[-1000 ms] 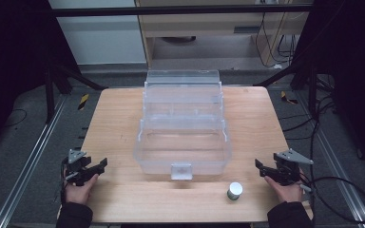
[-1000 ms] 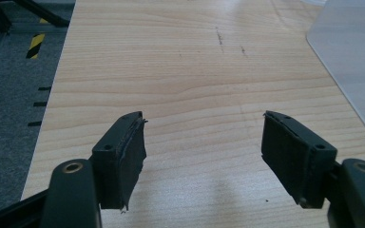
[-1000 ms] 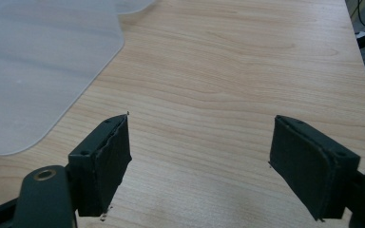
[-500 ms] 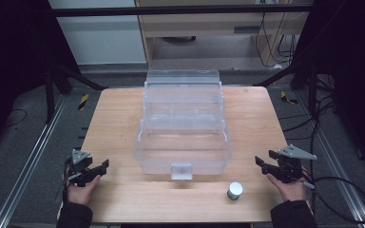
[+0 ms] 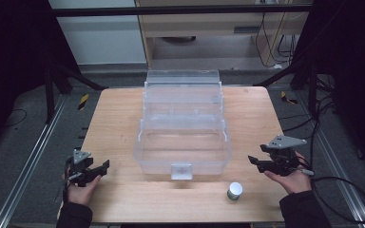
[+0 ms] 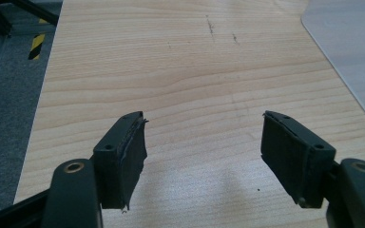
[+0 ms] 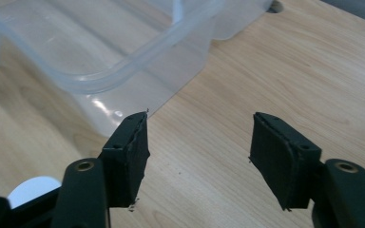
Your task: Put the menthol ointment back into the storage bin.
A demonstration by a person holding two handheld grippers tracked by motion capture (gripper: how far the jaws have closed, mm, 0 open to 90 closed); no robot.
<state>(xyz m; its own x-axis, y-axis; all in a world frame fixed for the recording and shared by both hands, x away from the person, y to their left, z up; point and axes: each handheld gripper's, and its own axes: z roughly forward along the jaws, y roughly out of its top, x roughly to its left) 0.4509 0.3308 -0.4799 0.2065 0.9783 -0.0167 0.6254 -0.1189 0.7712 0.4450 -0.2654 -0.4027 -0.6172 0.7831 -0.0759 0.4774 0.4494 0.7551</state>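
A clear plastic bin (image 5: 183, 142) with its lid swung open at the back stands in the middle of the wooden table (image 5: 114, 118). A small cylinder with a white top (image 5: 235, 191) stands near the front edge, right of the bin's latch. My left gripper (image 5: 103, 167) rests open at the front left, pointing at bare wood. My right gripper (image 5: 253, 161) is open at the front right, aimed at the bin's corner (image 7: 123, 61). In the left gripper view the left gripper (image 6: 202, 128) holds nothing. In the right gripper view the right gripper (image 7: 197, 128) holds nothing either, and the cylinder's white top (image 7: 31, 187) peeks in at bottom left.
A corner of the bin (image 6: 351, 42) shows at the top right of the left gripper view. Dark frame legs and metal rails (image 5: 33, 156) flank the table. Cables (image 5: 347, 190) trail on the floor at the right. A cabinet (image 5: 209, 28) stands behind the table.
My right gripper has lifted slightly and edged away from the person. The left gripper has hardly shifted. Both stay open.
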